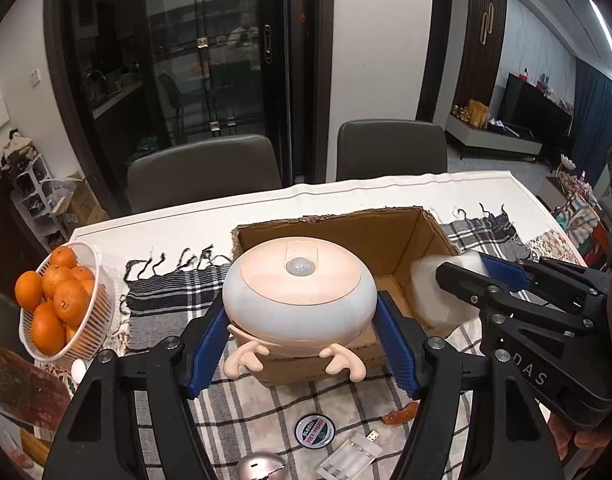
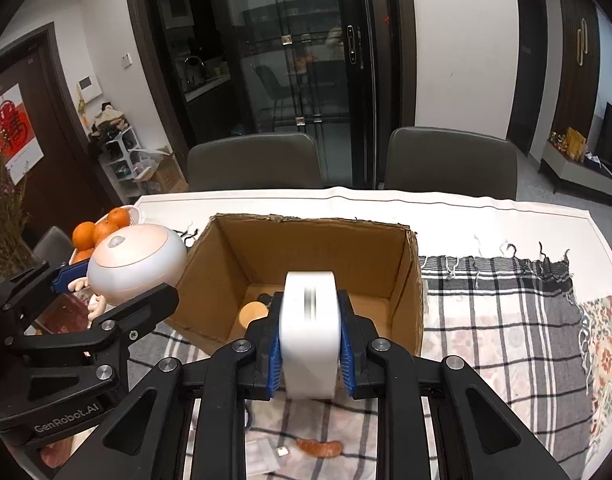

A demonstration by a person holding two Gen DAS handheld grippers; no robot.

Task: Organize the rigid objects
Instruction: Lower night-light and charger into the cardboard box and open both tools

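Near table edge: a round black-and-white badge [image 1: 314,431], a clear plastic packet [image 1: 349,456], a small white square chip [image 1: 372,435], a silver domed object [image 1: 261,467] and an orange-brown curved piece [image 1: 399,415] are seen lying on the plaid cloth [image 2: 505,320], below the grippers.

Left gripper [image 1: 302,342]: the blue-padded fingers [image 1: 208,344] are held apart by a round night light [image 1: 300,292], which is pinched at its white sides. The light is raised off the cloth and is seen just in front of and partly over the near wall of the box.

Night light: a peach top with a small domed sensor is shown; peach antler-shaped feet are seen hanging beneath its body.

Right gripper [image 2: 309,346]: the fingers [image 2: 274,360] are pressed tight on a white rounded block [image 2: 309,320], which is gripped upright by its two flat faces. The block is held above the near edge of the box, off the cloth.

Cardboard box [image 2: 409,288]: it is open-topped with torn rims and is set on the plaid cloth. A tan round object [image 2: 253,312] and a dark item beside it, too hidden to be named, are seen on its floor.

Left of the box: a white slotted basket [image 1: 94,292] filled with oranges [image 1: 68,300] is placed at the table's left edge.

Table [image 2: 505,216]: a white cover is laid under the fringed plaid cloth.

Far side: two grey chairs [image 2: 254,162] are drawn up behind the table, with dark glass doors [image 2: 298,60] behind them.
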